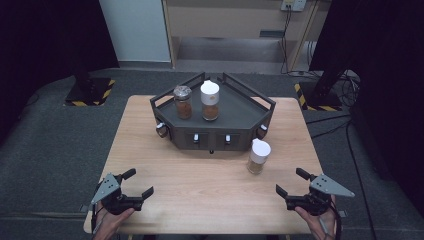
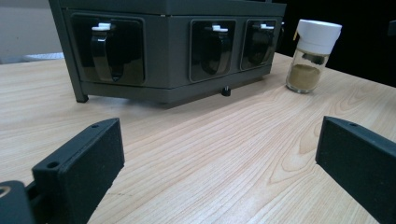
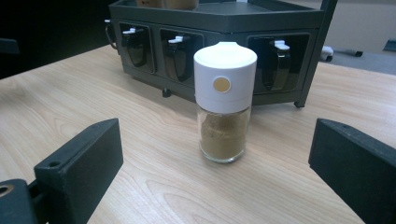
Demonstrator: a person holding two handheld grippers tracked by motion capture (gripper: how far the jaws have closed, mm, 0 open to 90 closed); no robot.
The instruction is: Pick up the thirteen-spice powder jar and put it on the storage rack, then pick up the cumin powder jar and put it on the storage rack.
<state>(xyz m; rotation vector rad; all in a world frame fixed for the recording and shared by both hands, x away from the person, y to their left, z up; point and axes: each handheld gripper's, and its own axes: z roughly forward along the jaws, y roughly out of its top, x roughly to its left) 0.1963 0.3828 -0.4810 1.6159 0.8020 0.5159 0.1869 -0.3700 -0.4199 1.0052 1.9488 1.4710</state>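
Note:
A glass spice jar (image 1: pixel 259 156) with a white cap and brown powder stands upright on the wooden table (image 1: pixel 200 195), just in front of the right end of a dark angular rack (image 1: pixel 240 137). On top of the rack stand a grey-lidded jar (image 1: pixel 183 101) and a white-capped jar (image 1: pixel 210 100). My left gripper (image 1: pixel 139 182) rests open near the front left edge, nothing between its jaws. My right gripper (image 1: pixel 291 181) is open at the front right. In the right gripper view the jar (image 3: pixel 224 102) stands ahead of the open gripper (image 3: pixel 217 163), apart from both. The left gripper (image 2: pixel 219 163) faces the rack (image 2: pixel 168 51), with the jar (image 2: pixel 312 56) at far right.
The rack front carries small hanging dispensers with white tabs (image 2: pixel 106 51) (image 3: pixel 177 53). Bare wood lies between both grippers and the rack. Stand bases with yellow-black stripes (image 1: pixel 90 92) sit on the grey floor beyond the table's far corners.

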